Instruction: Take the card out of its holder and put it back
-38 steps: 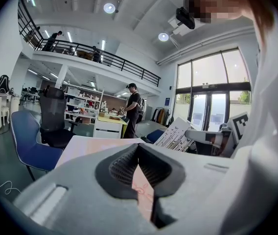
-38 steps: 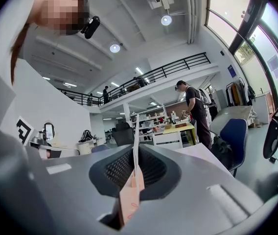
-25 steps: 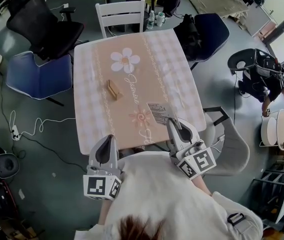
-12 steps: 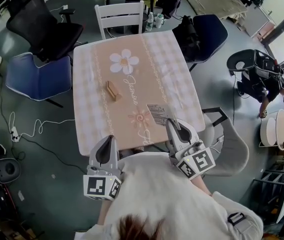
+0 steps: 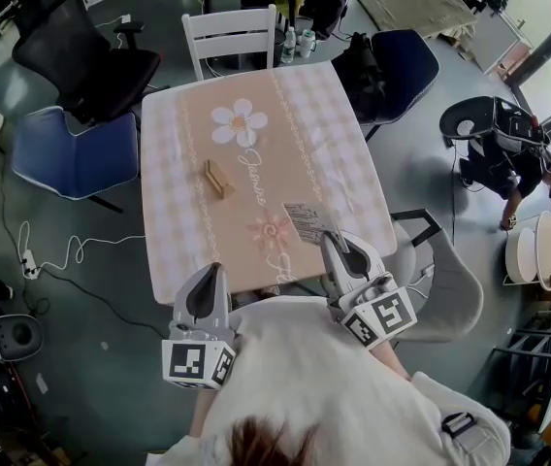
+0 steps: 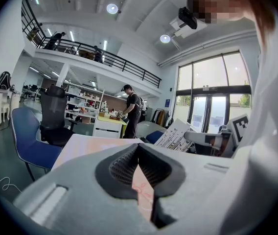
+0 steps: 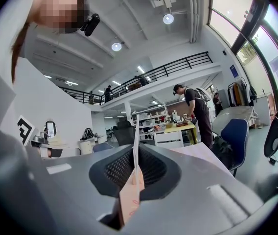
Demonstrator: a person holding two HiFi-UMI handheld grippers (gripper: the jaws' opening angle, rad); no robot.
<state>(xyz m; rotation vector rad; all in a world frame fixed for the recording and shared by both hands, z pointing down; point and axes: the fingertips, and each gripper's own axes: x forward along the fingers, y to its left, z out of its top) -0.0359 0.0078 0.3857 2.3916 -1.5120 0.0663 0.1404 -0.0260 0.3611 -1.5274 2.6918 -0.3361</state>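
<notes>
A small wooden card holder lies on the pink checked table, left of the middle, with no card in it. My right gripper is shut on the white printed card over the table's near right part. In the right gripper view the card stands edge-on between the closed jaws. My left gripper hangs at the table's near edge, shut with nothing in it. From the left gripper view the card shows at the right.
A white chair stands at the table's far side. A blue chair and a black office chair are at the left, a dark blue chair at the far right. A cable lies on the floor.
The right gripper and the card have shifted slightly toward the table's middle. The left gripper has stayed put.
</notes>
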